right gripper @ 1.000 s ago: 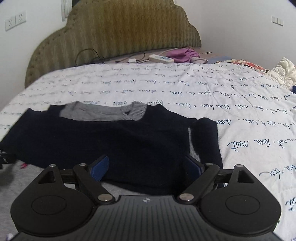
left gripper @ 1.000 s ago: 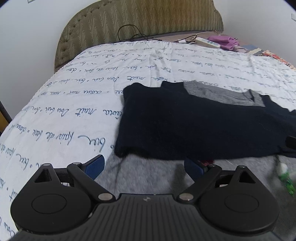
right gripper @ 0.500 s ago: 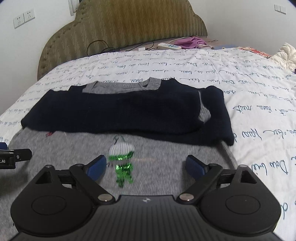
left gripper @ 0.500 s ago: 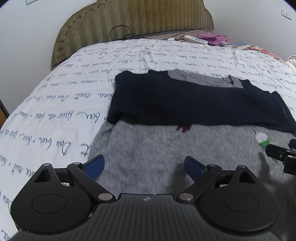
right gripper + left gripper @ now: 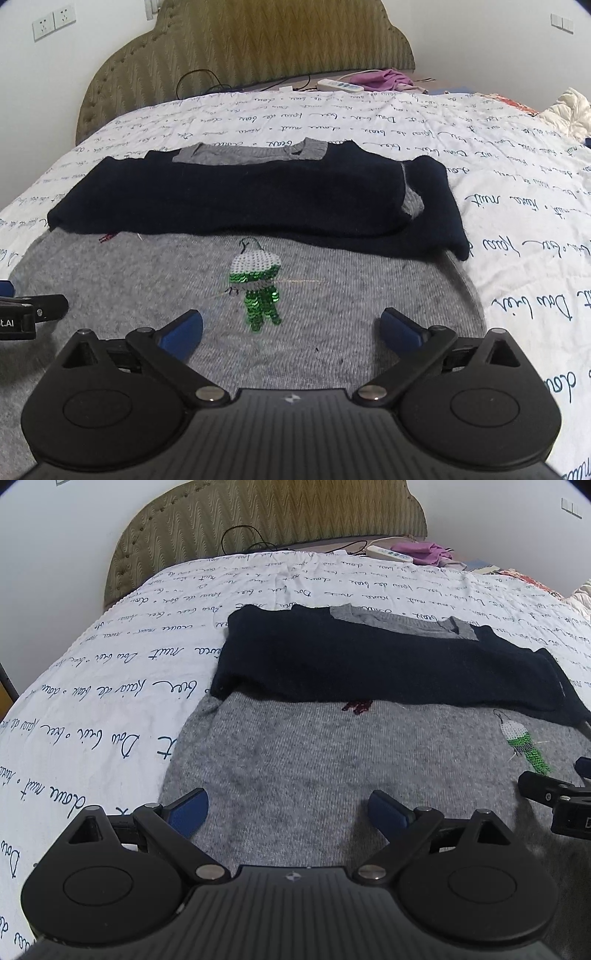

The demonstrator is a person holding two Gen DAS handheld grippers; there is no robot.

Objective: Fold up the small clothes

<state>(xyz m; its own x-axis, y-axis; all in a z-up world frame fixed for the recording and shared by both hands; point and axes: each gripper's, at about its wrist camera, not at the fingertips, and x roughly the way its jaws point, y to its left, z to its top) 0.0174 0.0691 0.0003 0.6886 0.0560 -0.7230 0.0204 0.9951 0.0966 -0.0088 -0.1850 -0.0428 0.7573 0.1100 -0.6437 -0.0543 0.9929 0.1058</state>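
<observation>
Grey knit sweater (image 5: pixel 332 314) lies flat on the script-printed bedspread (image 5: pixel 517 192), body toward the grippers, navy sleeves (image 5: pixel 240 199) folded across its upper part, collar at 12 o'clock toward the headboard (image 5: pixel 251 55). Long axis of the sleeve band runs 9 to 3.

Right gripper (image 5: pixel 291 328): jaws have just been opening, now spread wide, nothing pinched; sequin figure (image 5: pixel 256 291) sits at 12, just past the gap. Left gripper (image 5: pixel 288 808): jaws released, wide, only bare knit between them.

Both hover over the near half of the body, left toward the 9 o'clock side, right toward 3. Hem lies at 6, under and behind the jaws, unseen. Judgement: next fold likely needs the hem, roughly equally near for both hands.
</observation>
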